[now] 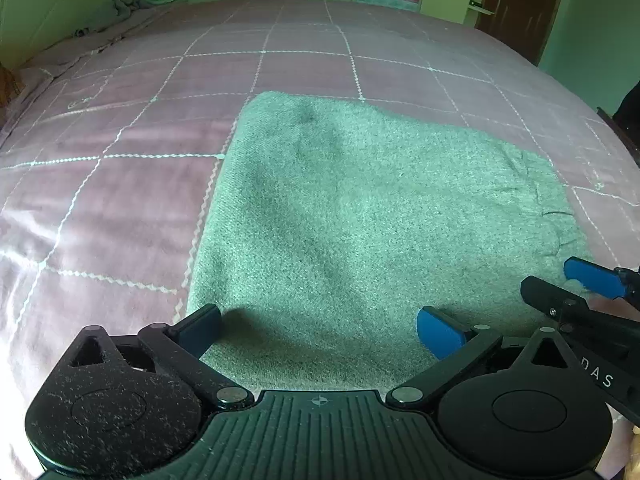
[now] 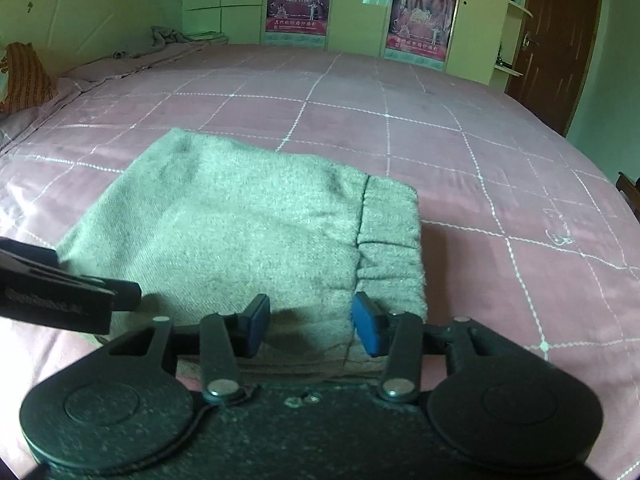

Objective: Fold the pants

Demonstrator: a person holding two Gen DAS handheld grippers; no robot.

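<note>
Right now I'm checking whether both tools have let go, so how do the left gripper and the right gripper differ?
The left gripper stands spread very wide; the right gripper is only partly open. The left gripper hangs over the plain end of the folded grey-green fleece pants; the right gripper sits at their gathered waistband. Both have blue pads, clamp nothing, and hover above the pink checked bedspread.

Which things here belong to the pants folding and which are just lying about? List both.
Job:
- folded grey pants
- left tongs, open
- right tongs, open over the pants' near edge

Lying about:
- crumpled cloth at the bed's far corner
- orange pillow
- wall posters
</note>
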